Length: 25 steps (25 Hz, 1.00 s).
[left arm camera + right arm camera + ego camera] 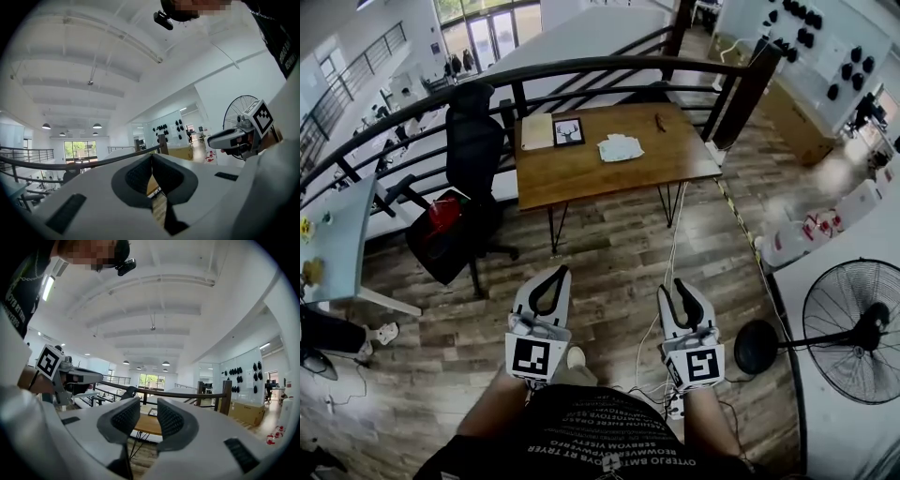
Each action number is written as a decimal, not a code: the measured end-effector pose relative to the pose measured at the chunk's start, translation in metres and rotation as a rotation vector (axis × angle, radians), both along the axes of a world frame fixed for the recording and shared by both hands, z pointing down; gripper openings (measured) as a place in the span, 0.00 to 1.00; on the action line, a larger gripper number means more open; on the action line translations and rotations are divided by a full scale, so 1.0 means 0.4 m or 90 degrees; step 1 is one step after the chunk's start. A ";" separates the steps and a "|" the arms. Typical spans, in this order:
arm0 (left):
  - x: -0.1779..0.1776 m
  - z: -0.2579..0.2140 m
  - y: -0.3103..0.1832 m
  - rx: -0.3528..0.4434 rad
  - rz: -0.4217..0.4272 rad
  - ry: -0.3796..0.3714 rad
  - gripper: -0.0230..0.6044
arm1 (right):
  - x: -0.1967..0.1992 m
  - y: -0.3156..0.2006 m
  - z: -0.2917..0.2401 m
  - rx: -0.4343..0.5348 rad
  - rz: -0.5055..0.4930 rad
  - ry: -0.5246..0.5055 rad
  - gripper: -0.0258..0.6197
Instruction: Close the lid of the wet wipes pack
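Observation:
The wet wipes pack (621,147) is a white packet lying on the wooden table (581,173), far ahead of both grippers; its lid is too small to make out. My left gripper (557,273) is held low over the wood floor near my body, its pads touching at the tips, nothing between them (151,161). My right gripper (673,287) is beside it at the same height. Its pads stand apart with an empty gap (148,411), through which the table (146,425) shows in the distance. Each gripper view shows the other gripper at its side.
On the table lie a framed picture (568,131), a tan sheet (536,131) and a small dark object (660,122). A black office chair (475,141) with a red bag (441,216) stands left of it. A curved railing (581,70) runs behind. A floor fan (853,328) stands at the right.

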<state>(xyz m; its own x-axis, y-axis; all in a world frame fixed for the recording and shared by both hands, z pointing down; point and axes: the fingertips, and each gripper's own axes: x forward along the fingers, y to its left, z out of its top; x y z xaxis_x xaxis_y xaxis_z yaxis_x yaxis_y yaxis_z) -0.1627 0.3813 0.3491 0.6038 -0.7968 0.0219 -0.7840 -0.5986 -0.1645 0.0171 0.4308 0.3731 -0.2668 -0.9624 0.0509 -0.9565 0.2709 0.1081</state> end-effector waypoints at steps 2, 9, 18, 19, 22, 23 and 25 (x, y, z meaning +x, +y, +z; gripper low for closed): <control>0.001 0.001 -0.035 0.000 0.007 -0.001 0.08 | -0.001 -0.033 0.003 -0.005 0.006 -0.001 0.24; -0.027 0.024 -0.124 -0.016 0.020 0.004 0.08 | -0.032 -0.116 0.015 -0.017 0.015 -0.005 0.25; -0.089 0.025 -0.216 -0.017 0.033 0.020 0.08 | -0.106 -0.192 -0.012 -0.011 0.017 0.017 0.25; -0.092 0.025 -0.222 -0.016 0.035 0.024 0.08 | -0.112 -0.194 -0.013 -0.012 0.018 0.019 0.25; -0.097 0.027 -0.239 -0.017 0.040 0.033 0.08 | -0.120 -0.198 -0.011 -0.016 0.022 0.017 0.25; -0.098 0.027 -0.241 -0.019 0.042 0.036 0.08 | -0.119 -0.198 -0.009 -0.018 0.026 0.019 0.25; -0.098 0.024 -0.243 -0.020 0.046 0.038 0.08 | -0.114 -0.200 -0.010 -0.021 0.034 0.026 0.25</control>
<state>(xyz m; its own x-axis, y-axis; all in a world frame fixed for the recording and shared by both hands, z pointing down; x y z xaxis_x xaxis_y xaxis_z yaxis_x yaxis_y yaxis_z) -0.2021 0.2841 0.3587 0.6610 -0.7503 0.0086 -0.7462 -0.6585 -0.0982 -0.0283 0.3508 0.3692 -0.2123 -0.9728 0.0926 -0.9645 0.2238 0.1399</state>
